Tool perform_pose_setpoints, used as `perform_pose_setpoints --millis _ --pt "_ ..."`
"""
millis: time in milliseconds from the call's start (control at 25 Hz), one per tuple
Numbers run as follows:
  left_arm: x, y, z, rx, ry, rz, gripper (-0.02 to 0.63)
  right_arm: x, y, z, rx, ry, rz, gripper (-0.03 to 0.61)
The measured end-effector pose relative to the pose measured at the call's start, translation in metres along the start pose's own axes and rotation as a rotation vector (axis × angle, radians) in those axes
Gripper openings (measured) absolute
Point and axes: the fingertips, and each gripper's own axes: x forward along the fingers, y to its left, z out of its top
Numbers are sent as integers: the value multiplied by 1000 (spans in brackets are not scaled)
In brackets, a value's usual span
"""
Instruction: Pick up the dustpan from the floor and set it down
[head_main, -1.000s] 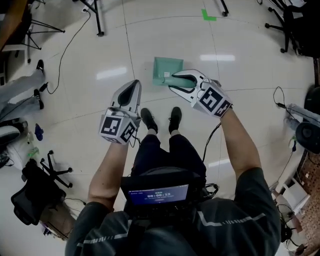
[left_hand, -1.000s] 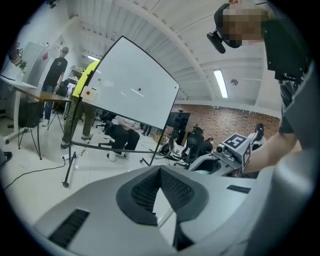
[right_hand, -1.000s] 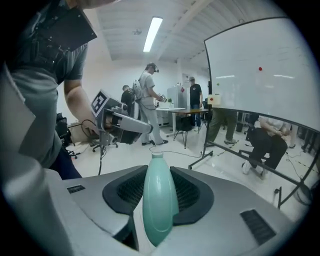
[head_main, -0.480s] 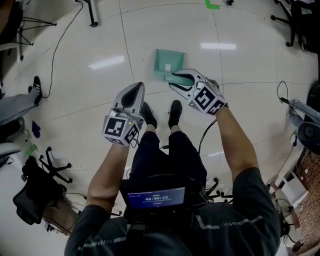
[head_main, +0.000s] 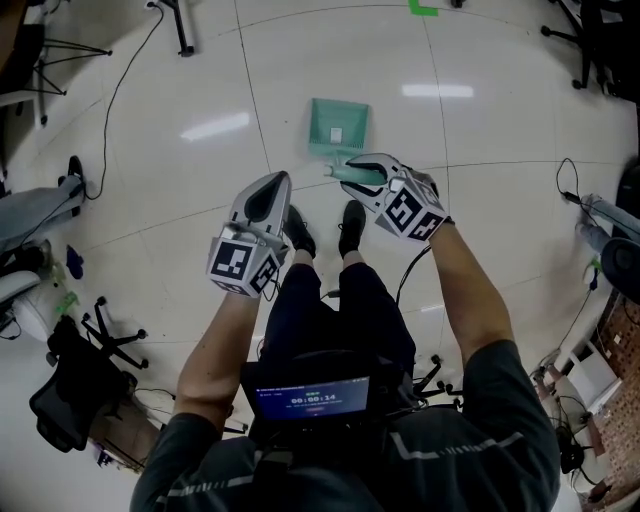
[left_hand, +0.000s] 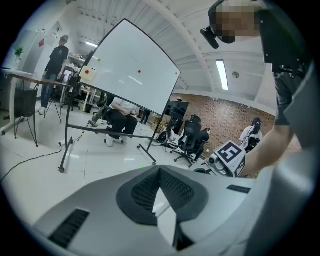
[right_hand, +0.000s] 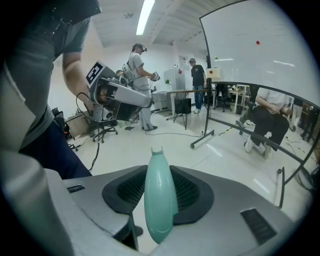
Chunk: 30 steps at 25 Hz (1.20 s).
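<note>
Low at the pale floor (head_main: 480, 200), the teal dustpan (head_main: 339, 126) is either hovering or touching, I cannot tell which, so the pick-up is looking done and only the release is remaining. The right gripper (head_main: 350, 168) is clamping its fingers on the handle, while the left gripper (head_main: 270, 188) is idling, fingers together on nothing.

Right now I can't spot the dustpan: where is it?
Head view, upper centre: the dustpan is ahead of the person's shoes, its handle held in the right gripper.
</note>
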Motion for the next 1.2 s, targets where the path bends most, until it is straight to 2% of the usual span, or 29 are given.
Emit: perform_pose_setpoints --millis 160,320,520,720,1000,1200 --pt "3 -16 -6 4 8 -9 20 -9 10 -16 39 12 13 169" --pt "7 -29 -17 10 10 -11 20 -17 12 -31 71 8 -21 169" --pt "-13 -51 -5 27 1 -18 20 -44 22 -7 106 -40 -70 221" --pt "-52 -91 51 59 -73 -45 20 -109 35 62 79 -126 -139 221" --pt "-135 -157 148 98 -136 -45 20 -242 79 205 31 -324 -254 221" --pt "-198 -198 225 143 -232 -70 20 -326 117 295 -14 -451 -313 218"
